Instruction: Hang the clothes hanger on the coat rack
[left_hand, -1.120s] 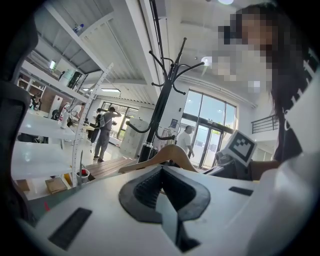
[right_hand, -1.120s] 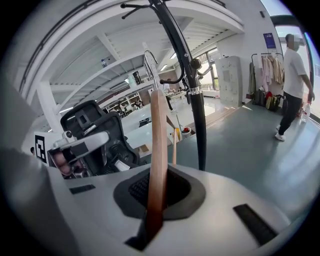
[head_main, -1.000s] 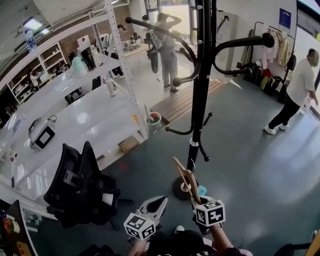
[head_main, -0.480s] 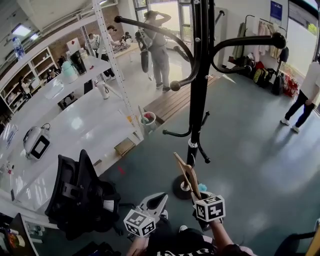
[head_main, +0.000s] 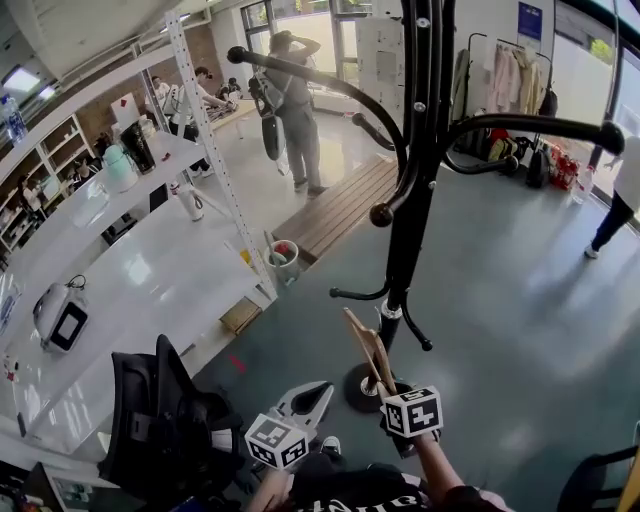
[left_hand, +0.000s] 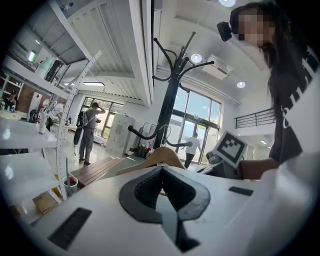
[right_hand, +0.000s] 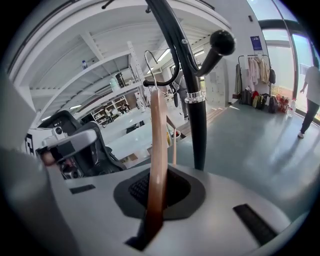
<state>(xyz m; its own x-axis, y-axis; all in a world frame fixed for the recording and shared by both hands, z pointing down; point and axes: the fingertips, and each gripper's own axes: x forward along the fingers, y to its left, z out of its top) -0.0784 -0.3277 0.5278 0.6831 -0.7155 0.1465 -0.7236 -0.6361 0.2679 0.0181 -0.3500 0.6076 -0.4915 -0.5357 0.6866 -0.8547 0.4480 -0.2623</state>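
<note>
Both jaws of the right gripper (right_hand: 158, 186) pinch the hanger (right_hand: 159, 140) edge-on. It stands up from between them, and the rack (right_hand: 197, 131) pole is just beyond it. The left gripper (left_hand: 161, 169) has its jaws pressed together on nothing. The hanger shows just past their tips.

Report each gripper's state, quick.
Left gripper: closed, nothing in it.
Right gripper: closed on the hanger.
</note>
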